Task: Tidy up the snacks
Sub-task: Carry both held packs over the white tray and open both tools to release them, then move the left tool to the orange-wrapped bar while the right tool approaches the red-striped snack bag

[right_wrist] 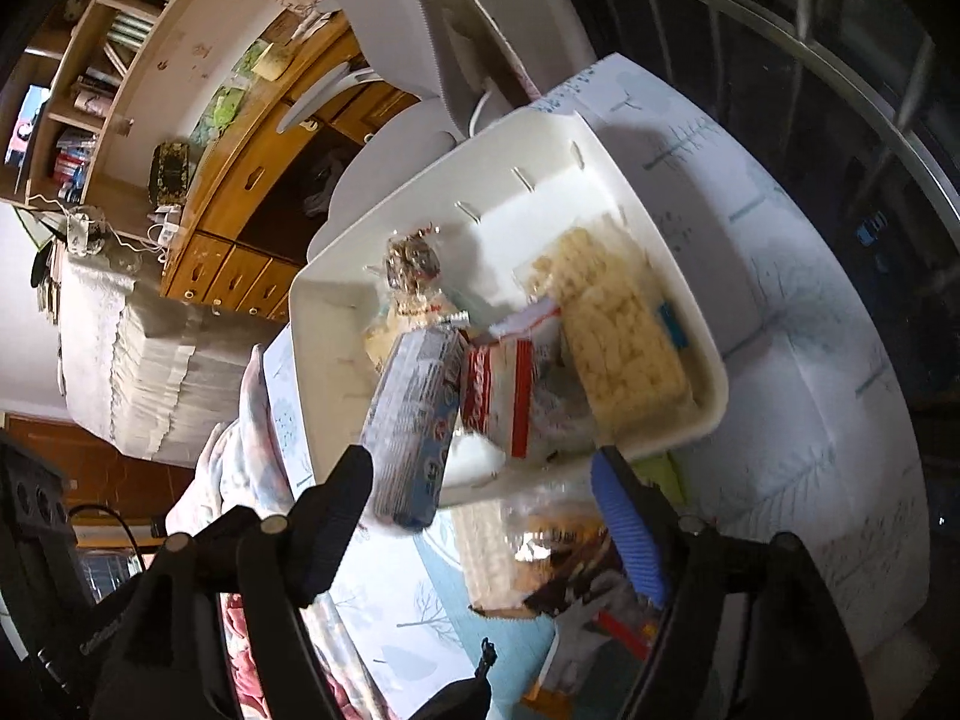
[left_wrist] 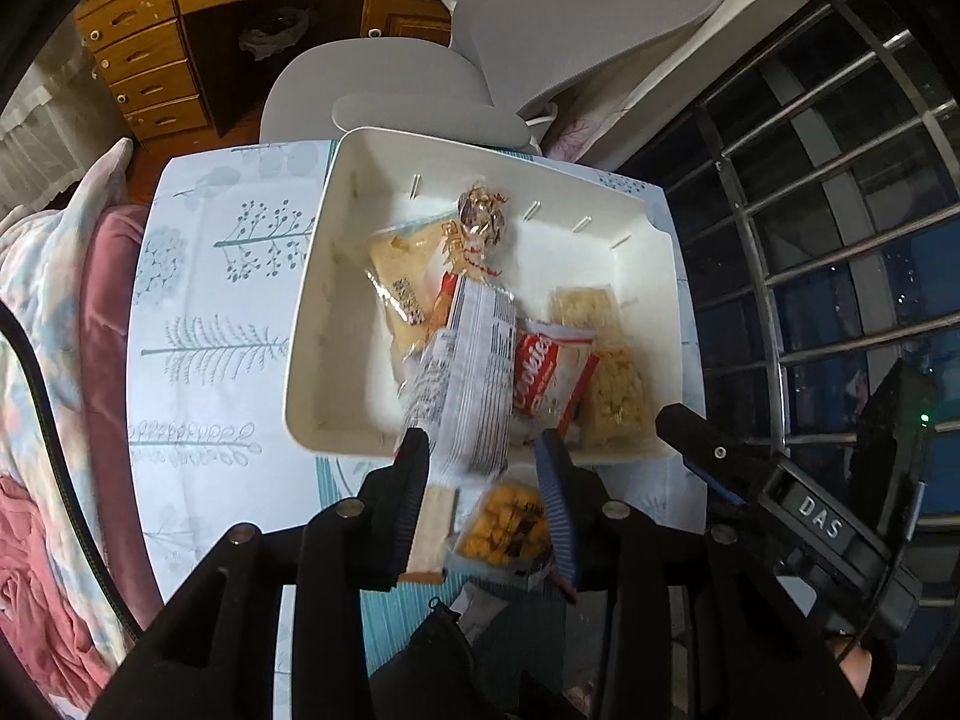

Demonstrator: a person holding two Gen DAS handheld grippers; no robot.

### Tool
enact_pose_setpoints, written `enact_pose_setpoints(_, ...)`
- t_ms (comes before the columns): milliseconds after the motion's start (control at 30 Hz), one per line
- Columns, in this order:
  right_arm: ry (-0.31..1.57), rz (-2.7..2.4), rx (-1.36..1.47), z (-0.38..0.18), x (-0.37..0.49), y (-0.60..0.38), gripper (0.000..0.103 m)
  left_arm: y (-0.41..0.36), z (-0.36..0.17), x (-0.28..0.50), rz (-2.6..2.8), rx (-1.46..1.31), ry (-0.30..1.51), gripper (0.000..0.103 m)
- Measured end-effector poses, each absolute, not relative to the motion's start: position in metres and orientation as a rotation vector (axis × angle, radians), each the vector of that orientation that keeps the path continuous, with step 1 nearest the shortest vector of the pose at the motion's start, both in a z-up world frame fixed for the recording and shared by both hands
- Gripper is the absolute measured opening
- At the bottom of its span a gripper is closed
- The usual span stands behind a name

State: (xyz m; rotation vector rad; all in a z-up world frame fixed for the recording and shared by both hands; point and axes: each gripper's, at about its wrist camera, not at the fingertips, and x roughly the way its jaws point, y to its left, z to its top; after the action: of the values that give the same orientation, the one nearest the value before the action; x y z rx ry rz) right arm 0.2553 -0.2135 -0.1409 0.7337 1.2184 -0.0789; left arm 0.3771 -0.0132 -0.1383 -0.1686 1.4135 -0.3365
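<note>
A white bin (left_wrist: 312,324) on the table holds several snacks: a puffed rice bar (left_wrist: 612,390), a red-and-white cookie pack (left_wrist: 540,378), a pale cracker pack (left_wrist: 402,276) and a gold-wrapped sweet (left_wrist: 480,222). A long white printed packet (left_wrist: 468,372) leans over the bin's near rim, its lower end between the jaws of my left gripper (left_wrist: 483,468). It rests by the left finger, clear of the blue pad; the gripper is open. My right gripper (right_wrist: 480,498) stands wide open just before the bin (right_wrist: 660,228), the same packet (right_wrist: 414,420) beside its left finger.
Under the grippers on the tree-print tablecloth (left_wrist: 210,330) lie an orange cracker pack (left_wrist: 510,522) and a wafer bar (left_wrist: 429,534). A grey chair (left_wrist: 540,18) stands behind the table. Window bars (left_wrist: 840,210) are on the right and bedding (left_wrist: 48,360) on the left.
</note>
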Motion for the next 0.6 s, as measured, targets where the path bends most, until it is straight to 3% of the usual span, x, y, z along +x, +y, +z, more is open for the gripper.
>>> enact_pose_setpoints(600, 1.195, -0.15, 0.644, -0.155, 0.155, -0.134, 0.076, 0.097, -0.158, 0.292, -0.318, -0.121, 1.473, 0.042)
